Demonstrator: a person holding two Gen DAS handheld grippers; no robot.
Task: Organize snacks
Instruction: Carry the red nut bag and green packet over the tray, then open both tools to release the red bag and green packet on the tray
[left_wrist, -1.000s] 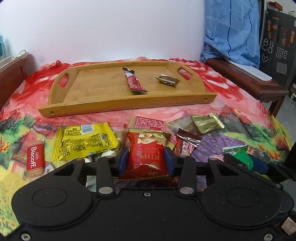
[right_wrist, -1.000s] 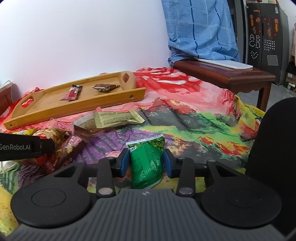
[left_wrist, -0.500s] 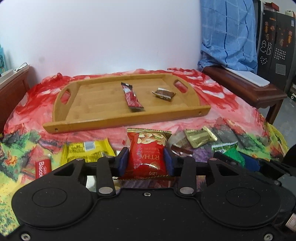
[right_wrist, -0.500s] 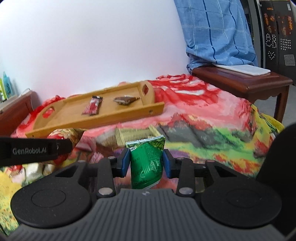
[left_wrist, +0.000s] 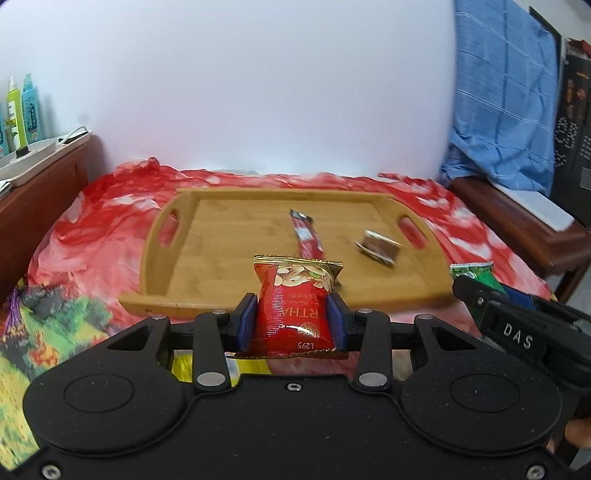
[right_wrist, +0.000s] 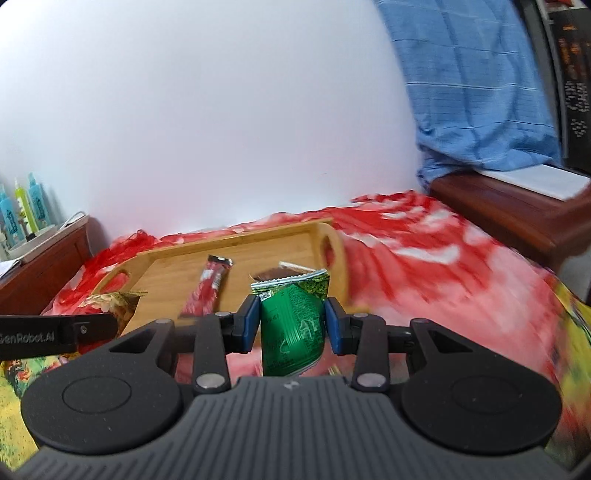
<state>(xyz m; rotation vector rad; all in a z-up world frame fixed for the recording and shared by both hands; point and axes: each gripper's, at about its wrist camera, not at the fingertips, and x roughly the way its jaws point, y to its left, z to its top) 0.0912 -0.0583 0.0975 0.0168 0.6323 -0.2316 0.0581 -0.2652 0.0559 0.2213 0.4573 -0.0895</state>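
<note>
My left gripper is shut on a red nut packet, held in the air just before the near rim of the wooden tray. My right gripper is shut on a green snack packet, held above the tray's near right part. On the tray lie a red stick packet and a brown wrapped bar; both also show in the right wrist view, the stick and the bar. The right gripper with its green packet shows at the right of the left view.
The tray sits on a red and multicoloured cloth. A dark wooden bench with a blue cloth stands at the right. A wooden cabinet with bottles stands at the left. A yellow packet lies under my left gripper.
Both grippers have risen and moved forward towards the tray, each carrying its packet. The loose snacks on the cloth have dropped out of view.
</note>
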